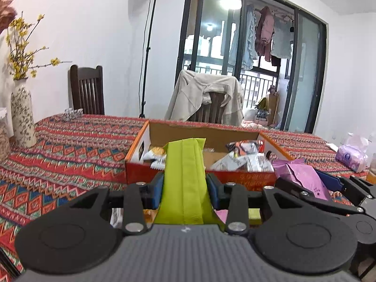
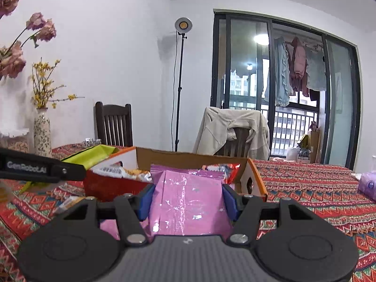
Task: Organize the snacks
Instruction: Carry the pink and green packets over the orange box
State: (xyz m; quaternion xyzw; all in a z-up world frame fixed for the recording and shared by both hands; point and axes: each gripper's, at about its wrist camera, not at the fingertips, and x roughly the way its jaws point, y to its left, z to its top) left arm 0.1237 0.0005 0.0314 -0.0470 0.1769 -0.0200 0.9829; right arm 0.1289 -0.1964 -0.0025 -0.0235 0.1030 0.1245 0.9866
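My left gripper (image 1: 185, 185) is shut on a lime green snack packet (image 1: 184, 178) and holds it just in front of the orange cardboard box (image 1: 199, 178). The box holds several silver and orange snack packets (image 1: 244, 157). My right gripper (image 2: 186, 199) is shut on a pink snack packet (image 2: 188, 199) in front of the same box (image 2: 105, 185). In the left wrist view the right gripper (image 1: 329, 188) with the pink packet (image 1: 303, 174) shows at the right. In the right wrist view the green packet (image 2: 91, 156) shows at the left.
The table has a red patterned cloth (image 1: 70, 155). A flowered vase (image 1: 21, 115) stands at the far left. A purple tissue pack (image 1: 352, 155) lies at the right. Two chairs (image 1: 87, 91) stand behind the table, one draped with a beige jacket (image 1: 206, 96). More packets (image 2: 68, 203) lie on the cloth.
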